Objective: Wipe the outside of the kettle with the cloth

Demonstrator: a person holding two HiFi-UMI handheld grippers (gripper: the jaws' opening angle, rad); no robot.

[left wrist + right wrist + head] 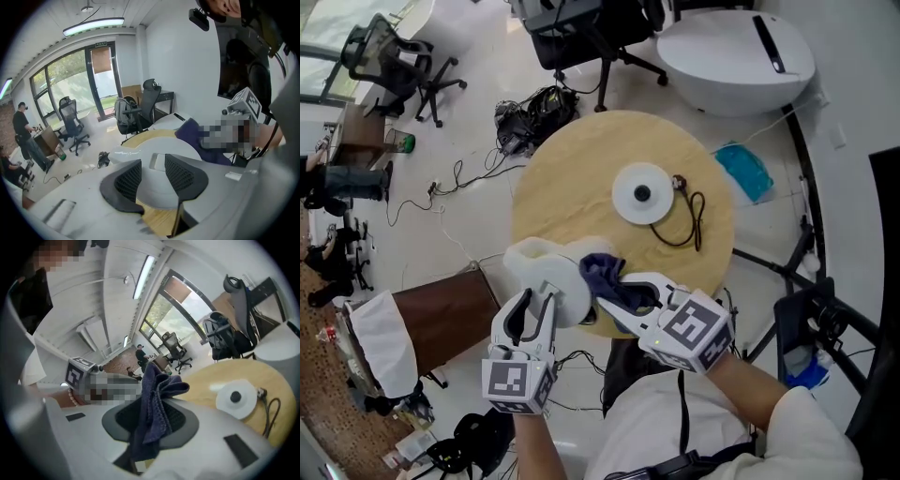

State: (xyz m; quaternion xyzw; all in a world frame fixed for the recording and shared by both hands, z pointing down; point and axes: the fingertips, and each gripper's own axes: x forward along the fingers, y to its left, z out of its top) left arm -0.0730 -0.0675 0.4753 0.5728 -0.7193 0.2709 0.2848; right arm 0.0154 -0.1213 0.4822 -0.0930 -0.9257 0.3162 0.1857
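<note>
Over the near edge of the round wooden table [581, 178], my left gripper [536, 305] is shut on a white kettle [546, 270]. In the left gripper view its dark pads [129, 180] stand on either side of the kettle's white body [154, 154]. My right gripper [630, 292] is shut on a dark blue cloth [602, 274], which lies against the kettle's right side. In the right gripper view the cloth [157, 399] hangs bunched between the jaws. The kettle's white base disc [642, 194] sits empty mid-table.
A black power cord [694, 220] loops right of the base. A brown cabinet [441, 314] stands left of the table. A white rounded table [736, 56] and office chairs [403, 61] are at the far side. Cables and a bag [530, 117] lie on the floor.
</note>
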